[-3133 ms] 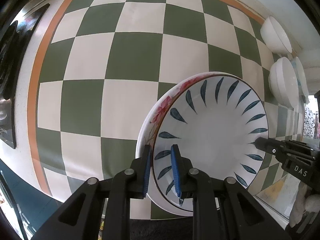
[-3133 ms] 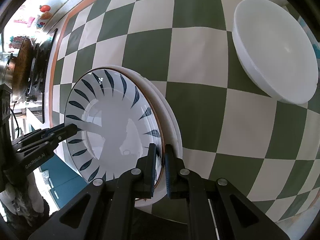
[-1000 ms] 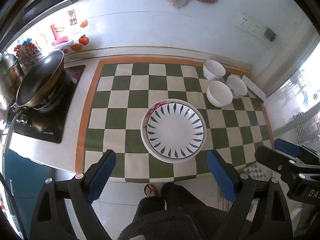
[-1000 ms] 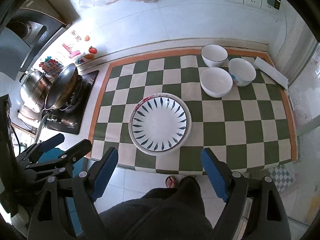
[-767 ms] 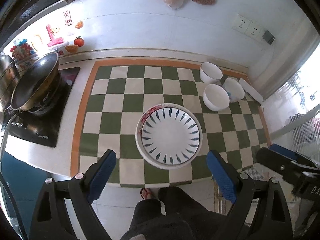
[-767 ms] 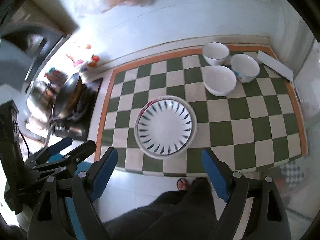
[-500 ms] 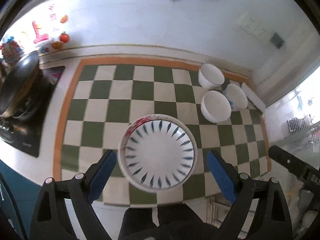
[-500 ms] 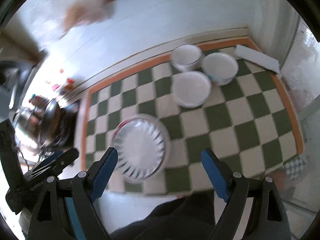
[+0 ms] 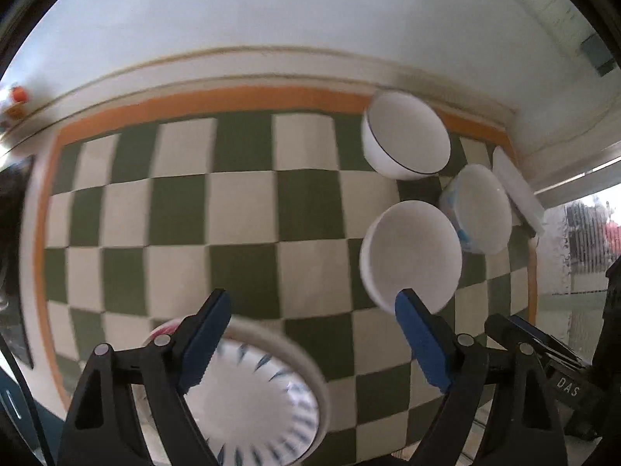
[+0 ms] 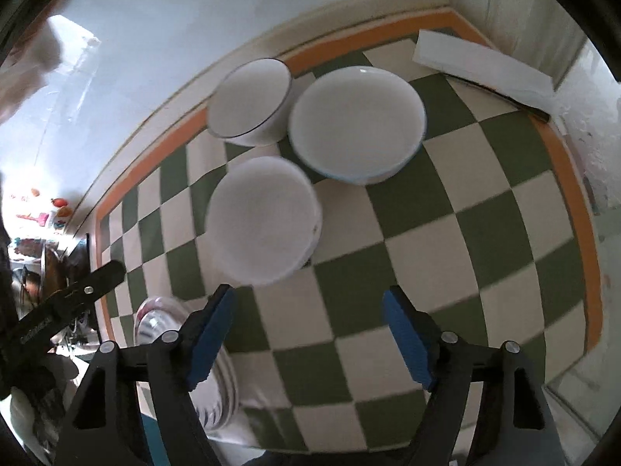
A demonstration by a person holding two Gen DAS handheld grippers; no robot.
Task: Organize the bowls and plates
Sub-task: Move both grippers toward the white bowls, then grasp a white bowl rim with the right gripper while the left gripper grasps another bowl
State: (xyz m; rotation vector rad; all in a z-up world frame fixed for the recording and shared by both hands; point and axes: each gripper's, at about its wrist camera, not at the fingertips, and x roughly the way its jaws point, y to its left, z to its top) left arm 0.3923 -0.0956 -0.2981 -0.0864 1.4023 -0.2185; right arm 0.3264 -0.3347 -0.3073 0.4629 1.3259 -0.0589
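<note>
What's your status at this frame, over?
Left gripper open, empty. Right gripper open, empty, nearest the plain white bowl. Stacked plates down on the checkered mat. Three bowls unstacked; nothing blocking.

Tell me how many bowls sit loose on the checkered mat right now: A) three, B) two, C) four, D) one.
A: the right wrist view shows three, the dark-rimmed bowl at the back, the blue-rimmed bowl beside it, and the plain white bowl nearest, none of them nested.
</note>
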